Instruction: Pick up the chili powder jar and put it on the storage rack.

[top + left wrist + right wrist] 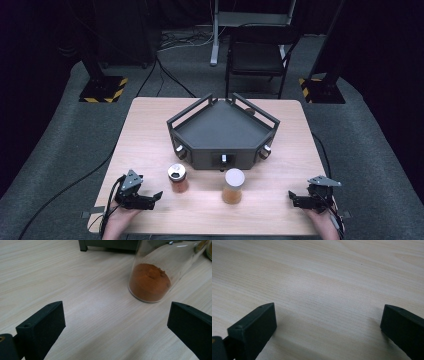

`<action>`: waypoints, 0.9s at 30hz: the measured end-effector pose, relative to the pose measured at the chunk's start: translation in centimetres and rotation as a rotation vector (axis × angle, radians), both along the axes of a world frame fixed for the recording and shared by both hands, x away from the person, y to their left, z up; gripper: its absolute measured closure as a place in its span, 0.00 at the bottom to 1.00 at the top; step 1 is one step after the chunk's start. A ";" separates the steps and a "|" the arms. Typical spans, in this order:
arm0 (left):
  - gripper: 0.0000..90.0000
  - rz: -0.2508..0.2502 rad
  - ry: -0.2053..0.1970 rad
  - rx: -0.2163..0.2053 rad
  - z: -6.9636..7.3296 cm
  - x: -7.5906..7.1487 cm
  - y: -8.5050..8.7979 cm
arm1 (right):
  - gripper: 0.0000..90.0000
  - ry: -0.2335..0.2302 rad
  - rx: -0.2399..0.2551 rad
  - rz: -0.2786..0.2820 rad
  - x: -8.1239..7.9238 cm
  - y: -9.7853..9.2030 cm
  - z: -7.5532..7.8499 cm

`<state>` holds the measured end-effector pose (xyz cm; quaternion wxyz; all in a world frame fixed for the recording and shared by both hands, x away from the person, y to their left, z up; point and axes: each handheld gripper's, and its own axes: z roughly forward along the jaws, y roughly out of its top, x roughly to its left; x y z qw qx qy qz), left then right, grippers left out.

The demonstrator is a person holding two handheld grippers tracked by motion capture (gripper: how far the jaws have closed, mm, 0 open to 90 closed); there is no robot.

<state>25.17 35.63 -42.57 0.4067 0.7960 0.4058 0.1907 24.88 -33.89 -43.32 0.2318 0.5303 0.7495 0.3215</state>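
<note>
Two clear glass jars of orange-brown powder stand on the pale wooden bench (150, 140), both just in front of the single dark grey angular tray (220, 127): one jar with an open metal top (177, 178), one jar with a white lid (233, 185). The left gripper (150, 198) rests near the open-topped jar, jaws spread wide, the jar ahead of them and untouched. The right gripper (296, 199) lies well apart from the white-lidded jar, jaws likewise spread over bare wood.
</note>
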 end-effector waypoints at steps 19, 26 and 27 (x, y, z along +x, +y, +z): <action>0.02 -0.061 -0.004 -0.014 0.0 0.4 -1.6 | 0.00 0.000 0.000 0.001 0.0 0.0 0.0; 0.02 -0.088 -0.003 -0.002 -0.2 0.6 -2.6 | 0.00 0.000 0.000 0.001 0.0 0.0 0.0; 0.02 -0.090 -0.001 0.001 -0.2 0.6 -2.7 | 0.00 0.000 0.000 0.000 0.0 0.0 0.0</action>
